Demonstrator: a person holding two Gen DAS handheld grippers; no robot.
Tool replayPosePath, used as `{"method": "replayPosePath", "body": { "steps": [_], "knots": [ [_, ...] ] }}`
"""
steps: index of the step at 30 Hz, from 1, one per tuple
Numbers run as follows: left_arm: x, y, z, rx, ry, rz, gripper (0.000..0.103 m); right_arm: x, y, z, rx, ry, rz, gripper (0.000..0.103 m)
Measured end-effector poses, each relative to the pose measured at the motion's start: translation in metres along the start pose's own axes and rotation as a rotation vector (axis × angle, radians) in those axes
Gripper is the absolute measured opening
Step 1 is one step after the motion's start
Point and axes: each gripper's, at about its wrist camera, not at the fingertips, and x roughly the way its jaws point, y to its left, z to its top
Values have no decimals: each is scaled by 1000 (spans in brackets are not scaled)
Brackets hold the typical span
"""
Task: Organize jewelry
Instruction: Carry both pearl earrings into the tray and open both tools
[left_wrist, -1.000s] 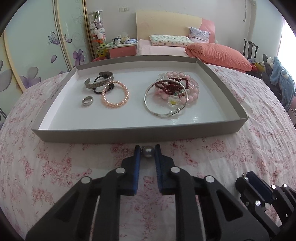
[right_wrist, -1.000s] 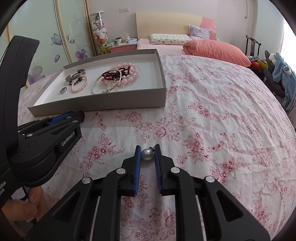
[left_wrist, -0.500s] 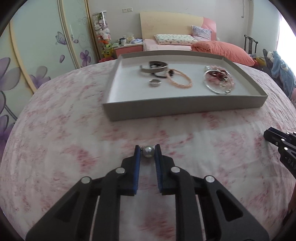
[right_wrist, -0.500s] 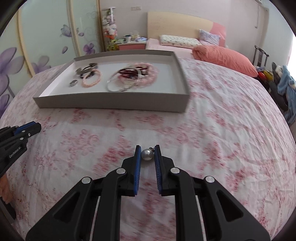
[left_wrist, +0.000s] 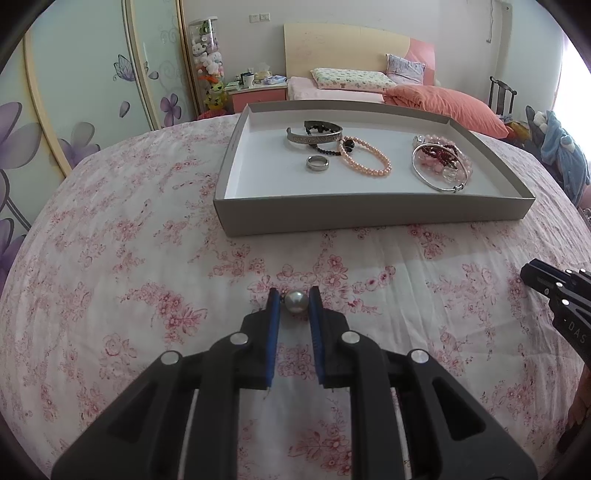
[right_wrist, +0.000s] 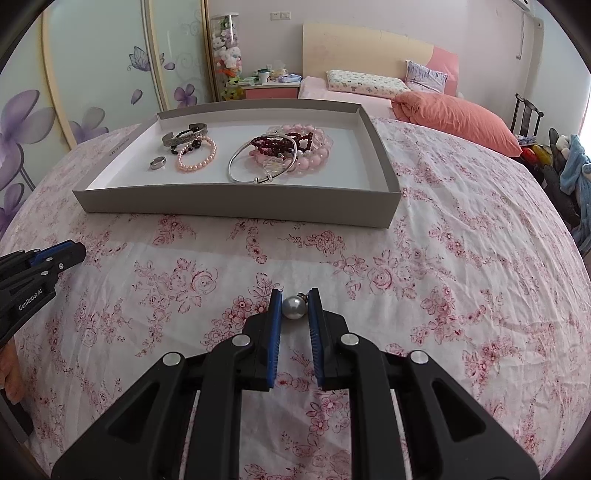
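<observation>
Left wrist view: left tongs (left_wrist: 294, 302) clamped on grey pearl (left_wrist: 295, 301) over floral bedspread (left_wrist: 110, 277); grey tray (left_wrist: 369, 212) ahead holds ring (left_wrist: 317, 163), peach bead bracelet (left_wrist: 365, 160), silver bangle (left_wrist: 436, 171). Right wrist view: right tongs (right_wrist: 294, 302) pinch white pearl (right_wrist: 293, 307), tray (right_wrist: 236, 206) beyond, well apart.

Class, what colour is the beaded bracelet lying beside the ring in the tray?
Peach-pink pearl bracelet; clearest in the left wrist view.
</observation>
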Motion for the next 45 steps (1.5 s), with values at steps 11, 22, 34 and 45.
{"method": "replayPosePath", "body": {
  "steps": [11, 22, 34, 45],
  "knots": [
    [0, 0, 0, 4, 0, 4, 17, 0, 0, 0, 2, 0, 2, 16],
    [0, -1, 0, 6, 0, 6, 17, 1, 0, 0, 1, 1, 1, 16],
    [-51, -1, 7, -2, -189, -15, 16, -67, 4, 16, 54, -302, 47, 15],
    [-109, -16, 16, 34, -454, 8, 16, -104, 23, 28, 36, -497, 85, 15]
  ]
}}
